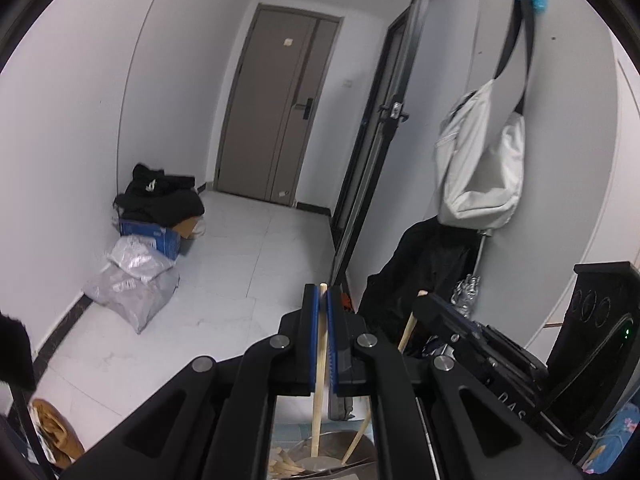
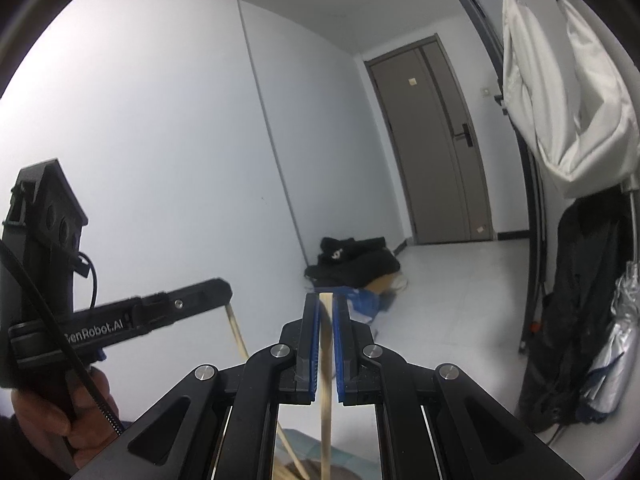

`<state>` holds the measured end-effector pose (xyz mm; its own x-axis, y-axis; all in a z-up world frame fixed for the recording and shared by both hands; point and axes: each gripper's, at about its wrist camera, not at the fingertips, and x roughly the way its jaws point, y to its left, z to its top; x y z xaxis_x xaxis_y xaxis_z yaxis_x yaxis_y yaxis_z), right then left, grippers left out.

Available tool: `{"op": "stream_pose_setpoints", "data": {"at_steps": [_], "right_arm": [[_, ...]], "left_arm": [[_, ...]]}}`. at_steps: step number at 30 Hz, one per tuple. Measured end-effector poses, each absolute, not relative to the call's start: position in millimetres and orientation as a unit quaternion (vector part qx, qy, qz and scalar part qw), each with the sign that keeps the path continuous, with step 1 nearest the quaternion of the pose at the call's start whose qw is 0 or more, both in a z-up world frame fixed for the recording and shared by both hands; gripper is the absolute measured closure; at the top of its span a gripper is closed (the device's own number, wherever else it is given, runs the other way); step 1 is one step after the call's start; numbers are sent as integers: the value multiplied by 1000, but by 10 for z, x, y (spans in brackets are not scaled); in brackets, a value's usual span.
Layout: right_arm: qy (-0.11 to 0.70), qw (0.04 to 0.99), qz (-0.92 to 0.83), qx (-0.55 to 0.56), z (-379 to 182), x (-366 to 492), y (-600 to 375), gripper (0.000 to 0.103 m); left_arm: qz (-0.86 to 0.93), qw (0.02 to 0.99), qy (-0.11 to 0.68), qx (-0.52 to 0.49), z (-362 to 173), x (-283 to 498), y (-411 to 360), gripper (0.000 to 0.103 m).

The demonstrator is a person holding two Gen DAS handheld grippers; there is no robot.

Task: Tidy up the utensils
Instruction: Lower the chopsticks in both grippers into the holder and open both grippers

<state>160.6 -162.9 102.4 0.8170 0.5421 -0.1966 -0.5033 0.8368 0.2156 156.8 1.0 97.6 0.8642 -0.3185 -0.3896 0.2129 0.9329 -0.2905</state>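
Each hand-held gripper is clenched on one wooden chopstick: the left hand-held gripper point(image 1: 323, 312) pinches its chopstick point(image 1: 319, 400) upright over a metal bowl point(image 1: 352, 446) of utensils below, the right hand-held gripper point(image 2: 325, 320) likewise grips a second chopstick point(image 2: 326, 420), probably to sort them as a pair. Only the left view shows the bowl clearly (the right shows the holder's hand point(image 2: 52, 412)). Beyond, a grey door point(image 1: 276, 108).

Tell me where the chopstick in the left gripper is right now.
In the left wrist view, the chopstick stands upright, clamped in the left gripper, its lower end reaching down to the metal bowl.
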Motion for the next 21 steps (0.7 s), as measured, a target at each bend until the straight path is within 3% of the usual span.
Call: {"op": "stream_pose_setpoints", "data": {"at_steps": [21], "right_arm": [[141, 929, 342, -20, 559, 1569, -1484, 97]], "left_arm": [[-166, 941, 263, -130, 597, 1492, 30, 102]]}}
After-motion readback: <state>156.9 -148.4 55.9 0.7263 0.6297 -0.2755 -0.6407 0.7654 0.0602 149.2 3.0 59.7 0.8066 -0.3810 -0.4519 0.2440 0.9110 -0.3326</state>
